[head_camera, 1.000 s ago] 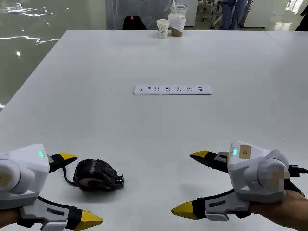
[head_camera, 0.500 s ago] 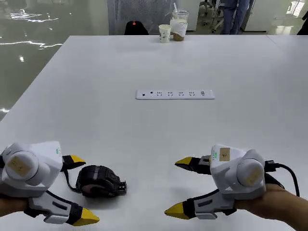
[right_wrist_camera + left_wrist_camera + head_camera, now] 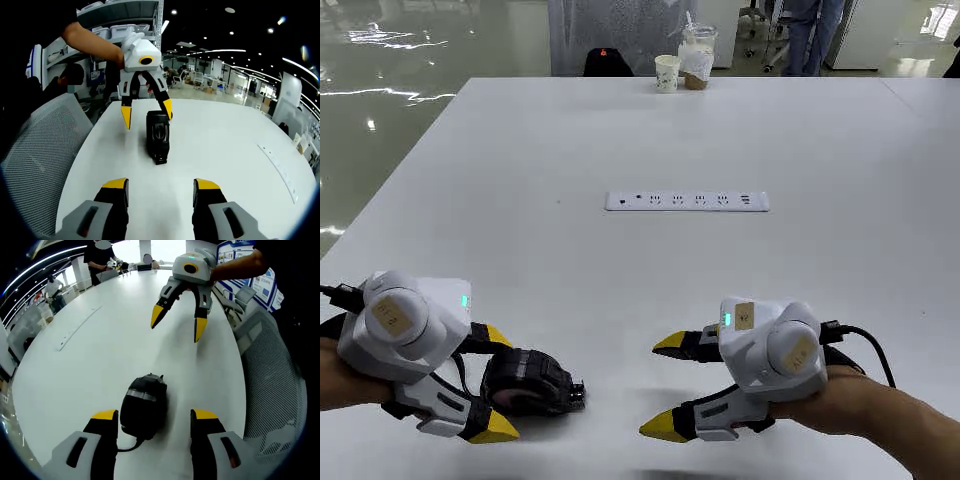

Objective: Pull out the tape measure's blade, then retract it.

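Head view: tape measure between left gripper's jaws

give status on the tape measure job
Left gripper open, fingers straddling tape measure. Right gripper open, facing its blade end, apart. Blade not out yet.

In the head view, the left gripper hides part of the tape on its left side. The left hand is cut by the picture's edge. The far cups are too small to tell their contents.
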A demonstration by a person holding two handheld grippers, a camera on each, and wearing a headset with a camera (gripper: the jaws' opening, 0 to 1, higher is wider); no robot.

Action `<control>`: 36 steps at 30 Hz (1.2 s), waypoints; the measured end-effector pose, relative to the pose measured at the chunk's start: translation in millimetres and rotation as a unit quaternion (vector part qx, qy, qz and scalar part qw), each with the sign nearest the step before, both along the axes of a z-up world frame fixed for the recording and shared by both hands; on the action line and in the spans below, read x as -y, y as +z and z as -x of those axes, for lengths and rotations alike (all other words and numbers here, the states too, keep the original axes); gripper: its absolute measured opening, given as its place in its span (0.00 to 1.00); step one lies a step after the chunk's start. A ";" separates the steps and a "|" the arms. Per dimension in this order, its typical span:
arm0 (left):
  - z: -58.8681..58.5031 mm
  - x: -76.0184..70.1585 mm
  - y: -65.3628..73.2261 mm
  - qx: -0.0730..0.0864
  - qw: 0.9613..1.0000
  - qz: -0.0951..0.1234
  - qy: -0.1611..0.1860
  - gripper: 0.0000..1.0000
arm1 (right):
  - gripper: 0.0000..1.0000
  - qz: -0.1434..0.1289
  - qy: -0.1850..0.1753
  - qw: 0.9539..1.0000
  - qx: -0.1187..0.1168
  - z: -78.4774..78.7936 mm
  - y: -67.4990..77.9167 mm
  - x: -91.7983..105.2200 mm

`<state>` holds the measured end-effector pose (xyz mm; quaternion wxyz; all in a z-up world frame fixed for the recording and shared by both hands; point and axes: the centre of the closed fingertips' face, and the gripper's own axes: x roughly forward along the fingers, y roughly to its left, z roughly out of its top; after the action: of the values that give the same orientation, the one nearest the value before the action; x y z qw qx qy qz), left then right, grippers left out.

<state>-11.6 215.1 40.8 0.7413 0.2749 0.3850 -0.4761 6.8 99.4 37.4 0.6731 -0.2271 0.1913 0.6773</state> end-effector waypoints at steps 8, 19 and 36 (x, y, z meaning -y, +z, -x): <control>-5.6 -4.5 -3.8 -0.012 0.999 -0.026 -0.033 0.46 | 0.40 0.016 0.029 0.999 0.010 -1.8 -9.0 -14.0; -12.8 -9.9 -10.1 -0.032 0.995 -0.064 -0.075 0.32 | 0.32 0.031 0.054 0.998 0.003 -3.6 -21.1 -34.3; -19.0 -16.0 -17.7 -0.044 0.991 -0.085 -0.093 0.26 | 0.25 0.057 0.082 0.995 -0.005 -1.4 -38.9 -64.4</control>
<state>7.3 231.2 23.1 0.6498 0.3507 0.4290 -0.5204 8.2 163.8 -1.5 0.6004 -0.2763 0.2135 0.7194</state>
